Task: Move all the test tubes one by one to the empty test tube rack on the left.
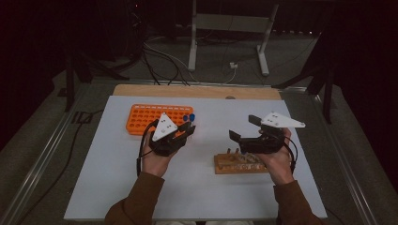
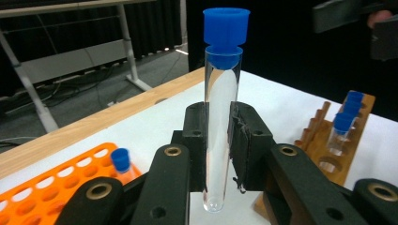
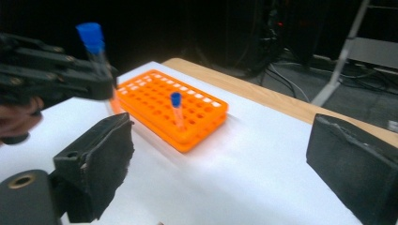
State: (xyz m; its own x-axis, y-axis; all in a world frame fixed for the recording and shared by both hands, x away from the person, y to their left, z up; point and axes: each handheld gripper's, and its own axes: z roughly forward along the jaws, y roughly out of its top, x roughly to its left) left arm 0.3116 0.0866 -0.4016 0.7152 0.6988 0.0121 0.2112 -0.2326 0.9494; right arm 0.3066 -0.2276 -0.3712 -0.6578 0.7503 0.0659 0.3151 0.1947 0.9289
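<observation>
One clear, blue-capped test tube point(image 2: 219, 112)

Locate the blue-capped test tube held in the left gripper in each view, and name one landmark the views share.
High view: test tube, left of centre, beside the orange rack.
Left gripper view: centre, upright between the jaws.
Right gripper view: upper left.
Shared landmark: the orange rack.

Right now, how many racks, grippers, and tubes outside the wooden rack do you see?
Racks: 2 (orange rack, wooden rack)
Grippers: 2 (left gripper, right gripper)
Tubes outside the wooden rack: 2 (held tube, racked tube)
Total: 6
</observation>
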